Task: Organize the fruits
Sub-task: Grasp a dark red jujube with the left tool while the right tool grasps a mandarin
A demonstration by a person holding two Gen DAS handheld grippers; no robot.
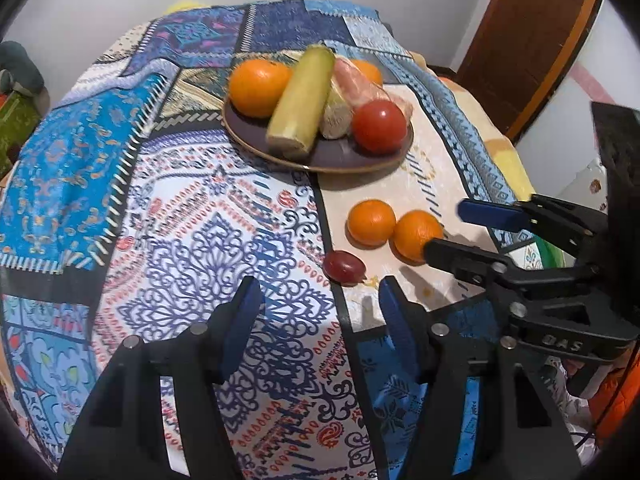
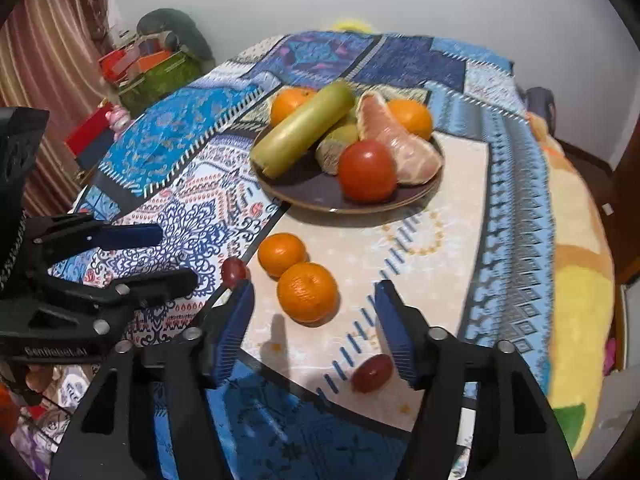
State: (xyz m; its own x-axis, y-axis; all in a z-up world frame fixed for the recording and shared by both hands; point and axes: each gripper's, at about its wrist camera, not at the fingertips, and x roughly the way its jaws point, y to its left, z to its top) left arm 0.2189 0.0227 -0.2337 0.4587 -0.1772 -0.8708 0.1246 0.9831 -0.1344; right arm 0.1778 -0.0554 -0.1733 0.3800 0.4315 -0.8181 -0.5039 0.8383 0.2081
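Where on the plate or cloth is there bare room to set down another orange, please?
The plate is crowded; only its front left, between the cucumber and tomato, is bare. Freest is the pale cloth right of the two loose oranges, before the plate.

white wall [image 2: 440, 8], brown door [image 1: 528, 32], striped curtain [image 2: 44, 40], patterned tablecloth [image 1: 192, 216].
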